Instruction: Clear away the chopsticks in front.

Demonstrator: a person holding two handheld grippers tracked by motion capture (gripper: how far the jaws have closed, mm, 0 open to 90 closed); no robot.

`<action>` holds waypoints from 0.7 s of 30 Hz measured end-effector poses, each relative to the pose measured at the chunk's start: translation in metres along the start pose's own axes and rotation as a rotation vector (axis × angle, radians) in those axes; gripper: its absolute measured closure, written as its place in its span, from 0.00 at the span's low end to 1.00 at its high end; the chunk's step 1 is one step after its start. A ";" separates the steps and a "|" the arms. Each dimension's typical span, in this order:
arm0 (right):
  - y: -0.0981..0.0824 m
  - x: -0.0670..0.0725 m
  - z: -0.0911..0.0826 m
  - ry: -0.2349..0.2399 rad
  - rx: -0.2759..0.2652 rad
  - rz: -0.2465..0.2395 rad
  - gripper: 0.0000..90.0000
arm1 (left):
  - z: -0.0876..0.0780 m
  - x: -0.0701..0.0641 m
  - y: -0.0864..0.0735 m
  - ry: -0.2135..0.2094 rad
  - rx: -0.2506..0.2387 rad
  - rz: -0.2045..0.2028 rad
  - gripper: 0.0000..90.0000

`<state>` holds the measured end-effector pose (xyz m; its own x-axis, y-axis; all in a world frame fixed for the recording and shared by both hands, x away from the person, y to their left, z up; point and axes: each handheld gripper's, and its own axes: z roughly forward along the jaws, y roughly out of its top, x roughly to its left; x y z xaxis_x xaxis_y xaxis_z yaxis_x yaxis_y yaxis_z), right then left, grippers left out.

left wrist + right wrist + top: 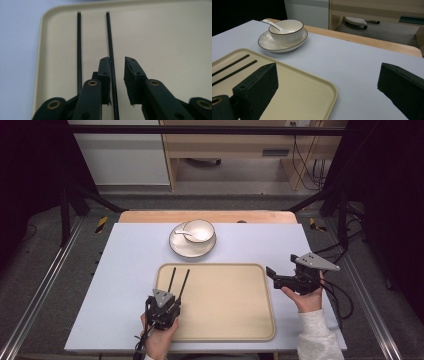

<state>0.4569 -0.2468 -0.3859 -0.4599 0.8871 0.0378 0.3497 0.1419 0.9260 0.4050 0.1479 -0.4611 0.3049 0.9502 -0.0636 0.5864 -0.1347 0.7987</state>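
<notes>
I am easing my left tongs point(117, 72) apart off the chopsticks point(111, 45) slowly (right tongs point(327, 85) are gaping, empty) so they are lying straight.

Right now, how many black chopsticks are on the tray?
2. Both lie side by side at the left end of the beige tray: the left chopstick outside the left gripper, the right chopstick running between its jaws.

Lighting even, diffuse, from overhead; high view dark at both side margins. The pale lavender-grey surface point(125, 270) is evenly lit, no glare. Soft, short shadows beside the two thin black chopsticks point(110, 45) on the beige rectangular plastic tray point(162, 37). Left gripper view dim, bluish, slightly soft. Right gripper view: near jaws blurred, white ceramic bowl point(286, 30) sharp.
</notes>
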 end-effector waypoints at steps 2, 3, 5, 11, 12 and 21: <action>0.000 0.000 -0.001 0.000 -0.003 0.002 0.04 | -0.006 0.004 0.013 -0.033 -0.048 0.014 0.76; 0.000 0.000 -0.001 -0.001 -0.004 0.006 0.04 | -0.009 0.007 0.020 -0.047 -0.066 0.027 0.74; 0.001 -0.001 -0.002 -0.002 -0.008 0.009 0.04 | -0.015 0.012 0.035 -0.070 -0.114 0.066 0.66; 0.001 -0.002 -0.006 0.000 -0.021 0.013 0.03 | -0.030 0.035 0.065 -0.143 -0.181 0.128 0.47; 0.001 -0.003 -0.006 0.000 -0.021 0.014 0.03 | -0.031 0.040 0.068 -0.150 -0.173 0.128 0.42; 0.000 -0.007 -0.008 -0.009 -0.024 0.030 0.03 | -0.026 0.079 0.060 -0.176 -0.151 0.180 0.24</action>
<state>0.4539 -0.2563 -0.3831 -0.4422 0.8947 0.0629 0.3436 0.1042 0.9333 0.4448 0.2227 -0.4029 0.5276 0.8495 -0.0048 0.3962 -0.2410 0.8860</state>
